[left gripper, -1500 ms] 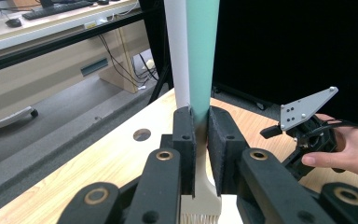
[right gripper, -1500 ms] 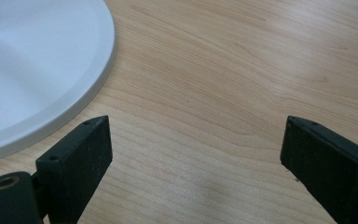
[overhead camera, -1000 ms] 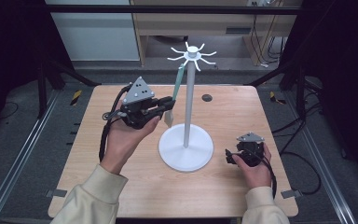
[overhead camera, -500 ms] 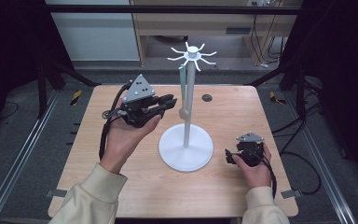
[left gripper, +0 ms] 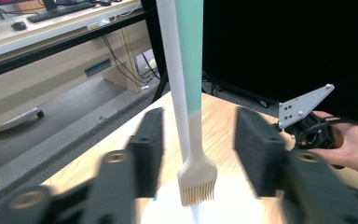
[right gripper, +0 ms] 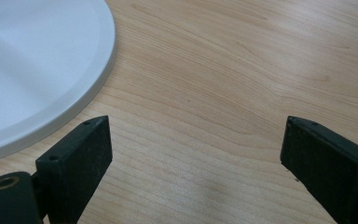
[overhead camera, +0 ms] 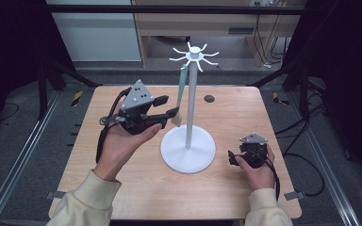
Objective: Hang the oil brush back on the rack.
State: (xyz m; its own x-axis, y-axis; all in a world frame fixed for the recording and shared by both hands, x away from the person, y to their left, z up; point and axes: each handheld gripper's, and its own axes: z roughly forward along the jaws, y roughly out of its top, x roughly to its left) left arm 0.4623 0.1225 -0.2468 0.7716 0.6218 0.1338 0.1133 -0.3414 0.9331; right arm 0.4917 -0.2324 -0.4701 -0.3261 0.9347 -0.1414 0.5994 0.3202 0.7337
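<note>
A white stand (overhead camera: 191,103) with a round base and a ring of hooks on top rises from the middle of the table. From one hook hangs a brush (overhead camera: 182,89) with a teal handle and a pale bristle head (left gripper: 196,179), close beside the pole (left gripper: 172,70). My left gripper (overhead camera: 170,106) is held up left of the pole. Its jaws have just been opening, and they stand either side of the brush head without touching it (left gripper: 200,149). My right gripper (overhead camera: 233,157) rests on the table right of the base, open (right gripper: 196,163) with nothing between its jaws.
The wooden table (overhead camera: 245,108) has a small dark round hole (overhead camera: 209,98) behind the stand. The stand's white base (right gripper: 28,70) lies close to the left of the right gripper. A desk and cables stand beyond the far edge.
The left jaws, shut on the brush's lower end before, have opened. The brush, tilted a second ago, now hangs straight beside the pole. The right hand has kept still.
</note>
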